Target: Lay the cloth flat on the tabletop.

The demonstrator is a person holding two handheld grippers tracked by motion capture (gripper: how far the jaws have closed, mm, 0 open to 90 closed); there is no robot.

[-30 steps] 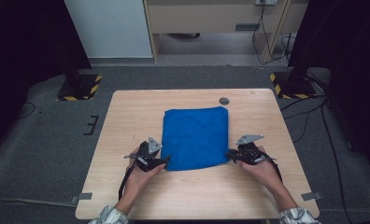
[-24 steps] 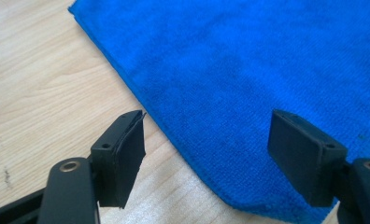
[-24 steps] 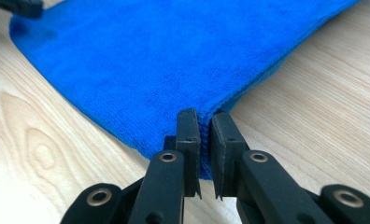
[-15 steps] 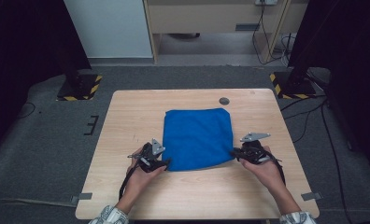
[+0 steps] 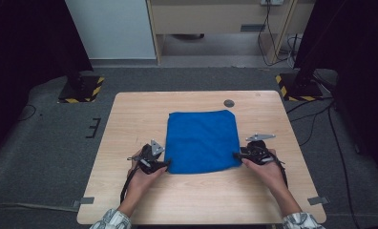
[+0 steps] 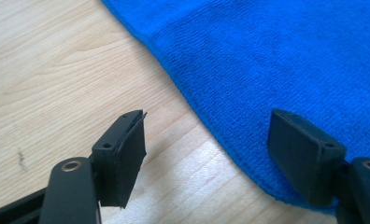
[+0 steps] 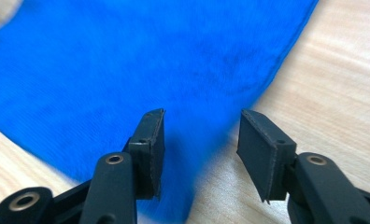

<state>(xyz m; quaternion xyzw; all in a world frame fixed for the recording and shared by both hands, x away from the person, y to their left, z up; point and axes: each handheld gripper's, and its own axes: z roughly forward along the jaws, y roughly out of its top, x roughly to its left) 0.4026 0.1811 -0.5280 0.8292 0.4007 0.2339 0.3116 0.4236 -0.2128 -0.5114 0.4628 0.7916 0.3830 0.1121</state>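
Currently both my hands sit low in the high view, one at each near corner of the blue cloth (image 5: 202, 140), which lies flat and folded at the middle of the wooden table (image 5: 130, 119). My left gripper (image 5: 164, 163) is at the cloth's lower left corner, my right gripper (image 5: 236, 155) at its lower right corner. Left gripper view: jaws stand wide apart with nothing pinched; the left pad hangs over bare wood at lower left of the frame, the right pad over the cloth's hem (image 6: 211, 126) at lower right, and that edge runs diagonally between them. I cannot tell whether either pad touches cloth or table. Right gripper view: jaws have just been opening and now stand partly apart, gripping nothing; the corner of the cloth (image 7: 141, 60) lies under the gap, blurred, with the left pad over blue and the right pad over wood at the lower right. Cloth fills the upper left of that frame. High view again: a small dark round spot (image 5: 229, 103) on the table just beyond the cloth's far right corner, apart from it. A grey carpet floor (image 5: 48, 143) surrounds the table.
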